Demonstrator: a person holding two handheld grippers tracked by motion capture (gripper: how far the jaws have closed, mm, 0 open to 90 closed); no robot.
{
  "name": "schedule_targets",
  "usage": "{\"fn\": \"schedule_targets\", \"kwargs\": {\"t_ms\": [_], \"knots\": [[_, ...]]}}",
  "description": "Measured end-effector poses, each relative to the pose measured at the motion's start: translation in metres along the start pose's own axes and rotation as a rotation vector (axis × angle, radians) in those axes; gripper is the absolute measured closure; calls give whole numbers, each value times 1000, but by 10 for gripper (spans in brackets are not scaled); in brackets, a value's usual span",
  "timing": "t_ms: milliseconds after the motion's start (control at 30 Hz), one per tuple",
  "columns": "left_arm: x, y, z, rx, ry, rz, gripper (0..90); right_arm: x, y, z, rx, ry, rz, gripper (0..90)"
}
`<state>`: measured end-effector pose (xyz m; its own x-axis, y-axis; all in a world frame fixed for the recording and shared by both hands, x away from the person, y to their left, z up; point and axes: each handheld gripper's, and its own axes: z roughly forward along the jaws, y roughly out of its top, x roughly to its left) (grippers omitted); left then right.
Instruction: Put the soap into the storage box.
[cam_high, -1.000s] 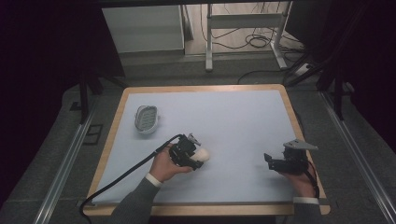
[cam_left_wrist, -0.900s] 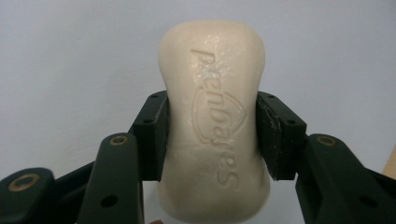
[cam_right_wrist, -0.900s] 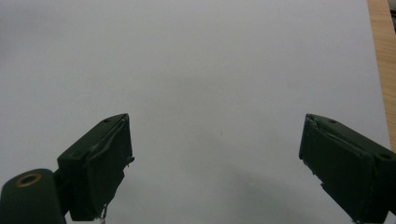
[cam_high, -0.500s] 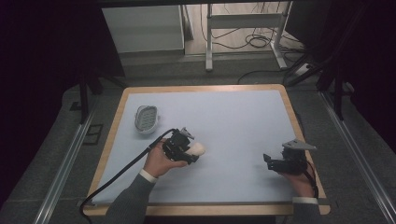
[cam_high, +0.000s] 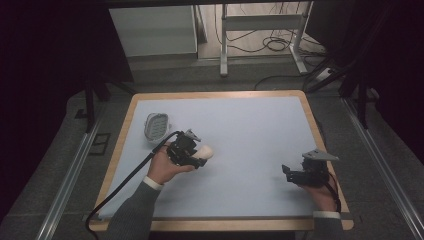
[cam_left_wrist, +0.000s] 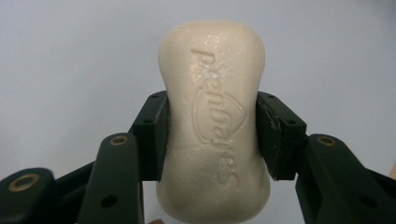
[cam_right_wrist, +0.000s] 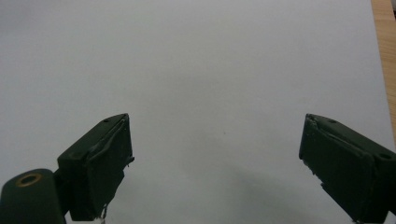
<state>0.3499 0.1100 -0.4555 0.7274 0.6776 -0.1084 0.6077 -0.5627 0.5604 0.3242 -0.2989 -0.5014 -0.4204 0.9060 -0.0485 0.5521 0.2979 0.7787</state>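
Two grippers are in my sight on the pale blue mat (cam_high: 250, 120) that covers the wooden table (cam_high: 131, 107). From the high view, my left gripper (cam_high: 200, 154) sits at about eight o'clock from the mat's centre, and its jaws are clamped on a cream bar of soap (cam_high: 204, 151). In the left gripper view I see the soap (cam_left_wrist: 212, 116) standing lengthwise between the two black pads, which press on its narrow waist from both sides; raised lettering runs along its face, and both ends stick out past the pads. I cannot tell from these views whether the bar is lifted clear of the mat. A black cable (cam_high: 125, 180) trails from that gripper toward six o'clock, off the near edge.

At ten o'clock from the soap, near it but apart, lies a soap dish (cam_high: 156, 126), whitish with a ribbed inside, close to the mat's left edge.

My right gripper (cam_high: 287, 172) rests at about four o'clock from the mat's centre, well apart from the soap. In the right gripper view its jaws stand wide apart with nothing between them, just bare mat (cam_right_wrist: 210, 70) ahead.
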Motion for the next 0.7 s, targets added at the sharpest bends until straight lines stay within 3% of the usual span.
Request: {"fn": "schedule_targets", "kwargs": {"t_ms": [700], "knots": [[19, 4, -11, -7, 42, -23, 495, 0, 0, 1, 3, -2, 1, 93]]}}
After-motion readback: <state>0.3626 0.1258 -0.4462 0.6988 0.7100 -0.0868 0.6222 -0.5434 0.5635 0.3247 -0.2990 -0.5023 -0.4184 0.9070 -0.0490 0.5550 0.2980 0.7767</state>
